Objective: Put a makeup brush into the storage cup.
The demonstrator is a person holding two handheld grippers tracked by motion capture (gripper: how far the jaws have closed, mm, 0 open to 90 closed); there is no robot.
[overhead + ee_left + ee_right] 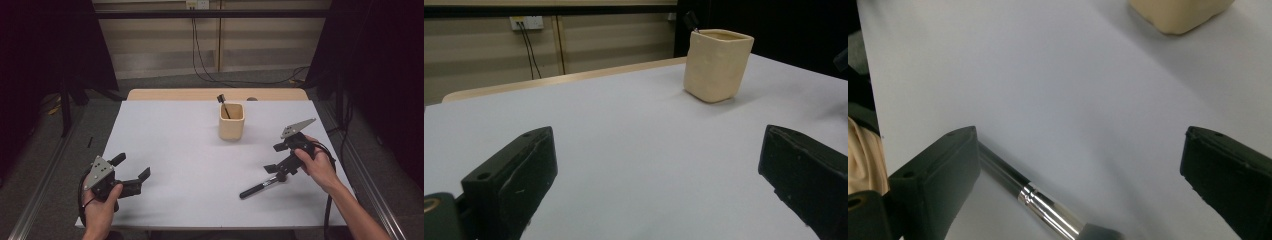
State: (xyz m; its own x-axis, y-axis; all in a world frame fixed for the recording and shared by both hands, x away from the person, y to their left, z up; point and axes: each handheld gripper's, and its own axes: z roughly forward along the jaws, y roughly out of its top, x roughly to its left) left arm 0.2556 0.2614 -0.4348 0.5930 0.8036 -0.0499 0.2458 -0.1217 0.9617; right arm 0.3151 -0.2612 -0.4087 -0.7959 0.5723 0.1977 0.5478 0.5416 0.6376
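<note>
Toward the far middle of the white tabletop point(200, 150), seen from the high view, a cream square cup point(232, 121) holds one dark-handled tool point(223, 105), its lower end hidden inside. A makeup brush point(260, 188) lies flat beside the right gripper point(276, 157), jaws apart; the left gripper point(131, 166) rests spread and empty.

Left gripper view: the cup point(718, 65) stands ahead, its contents barely visible.

Right gripper view: the brush point(1048, 210) lies between open jaws, bristles cut off.

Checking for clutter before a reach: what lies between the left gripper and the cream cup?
Nothing: in the left gripper view, only bare white table stretches from the left gripper to the cream cup.
</note>
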